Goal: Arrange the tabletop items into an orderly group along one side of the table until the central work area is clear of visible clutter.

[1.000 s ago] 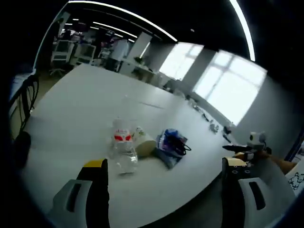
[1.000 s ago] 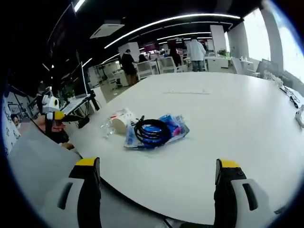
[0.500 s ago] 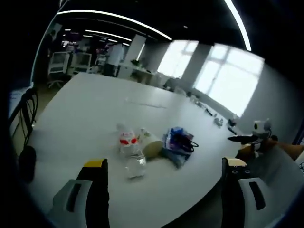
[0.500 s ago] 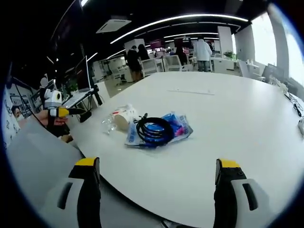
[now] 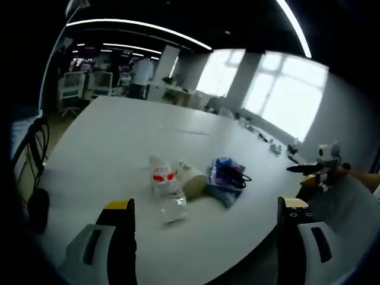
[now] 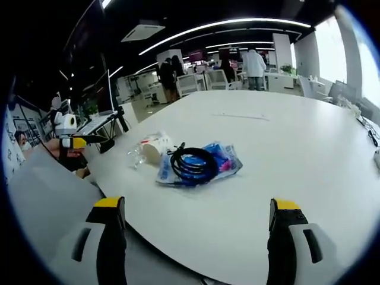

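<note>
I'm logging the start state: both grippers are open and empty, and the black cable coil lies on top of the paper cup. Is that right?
Not quite. In the right gripper view the black cable coil lies on the blue packet, not on the paper cup, which lies on its side beside the packet. The rest holds: the left gripper and right gripper are both open and empty.

Background beyond right gripper's jaws: open office under long ceiling light strips (image 6: 237, 24). Person in white coat (image 6: 256, 62) stood far ahead, slightly right of centre, back turned; two dark-clothed people (image 6: 168, 76) farther left. White chairs (image 6: 196, 82) and desks near them. Monitor on stand (image 6: 102, 89) at far left.

Ahead of left gripper: bright windows (image 5: 279, 95) up and to right, black chair (image 5: 37, 142) at left edge, dark round object (image 5: 37, 205) below it, white office chairs (image 5: 74, 89) far upper left.
</note>
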